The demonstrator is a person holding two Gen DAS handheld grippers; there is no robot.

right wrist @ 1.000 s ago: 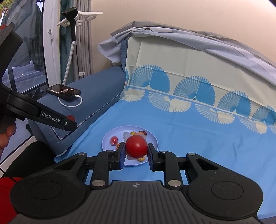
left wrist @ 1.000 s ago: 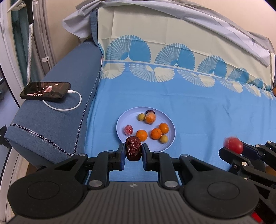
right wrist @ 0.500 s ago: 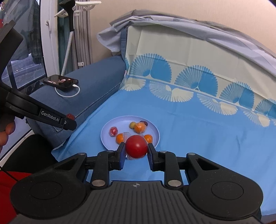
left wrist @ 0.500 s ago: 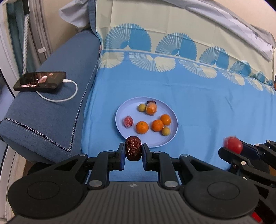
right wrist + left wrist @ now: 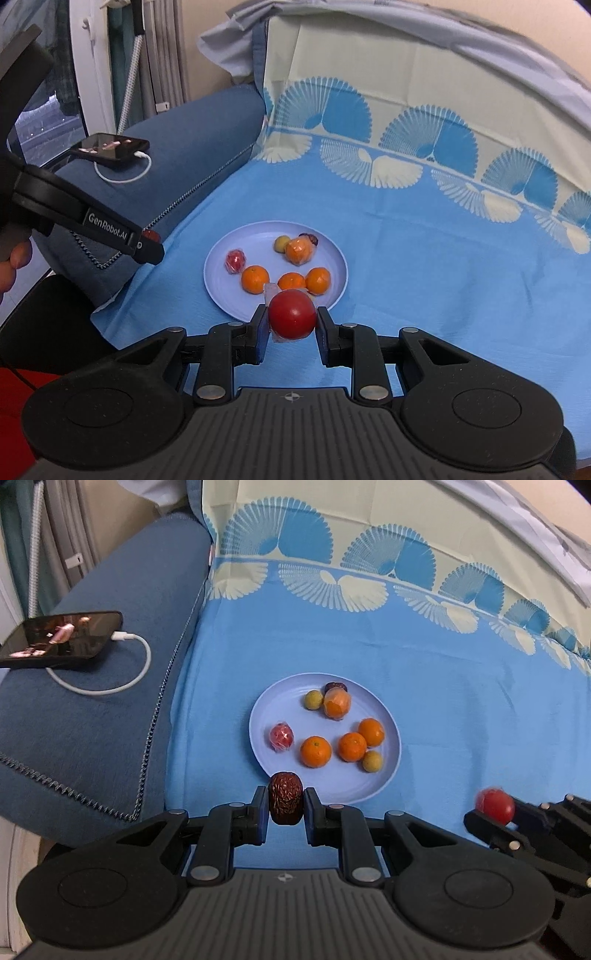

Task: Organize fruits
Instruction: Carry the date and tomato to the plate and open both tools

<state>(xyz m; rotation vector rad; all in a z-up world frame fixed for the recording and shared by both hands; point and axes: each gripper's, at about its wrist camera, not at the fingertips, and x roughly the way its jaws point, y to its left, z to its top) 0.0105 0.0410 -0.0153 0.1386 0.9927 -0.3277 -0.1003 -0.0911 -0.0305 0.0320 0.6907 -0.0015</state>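
Note:
A pale blue plate (image 5: 266,716) lies on the blue sheet and holds several small oranges (image 5: 315,752), two yellow-green fruits, a wrapped red fruit (image 5: 281,736) and a dark date at the back. My left gripper (image 5: 285,804) is shut on a wrinkled dark red date (image 5: 285,797), just short of the plate's near rim. My right gripper (image 5: 291,314) is shut on a wrapped red tomato (image 5: 291,308), above the plate's (image 5: 218,266) near edge. The right gripper with the tomato (image 5: 495,806) shows at the right of the left wrist view.
A phone (image 5: 61,638) on a white charging cable (image 5: 110,686) lies on the dark blue sofa arm (image 5: 110,701) left of the plate. The patterned sheet rises up the backrest (image 5: 369,535) behind. A window and a pole (image 5: 129,74) stand at the far left.
Both grippers have moved forward and down toward the plate, which now looks larger and nearer. Both keep hold of their fruit.

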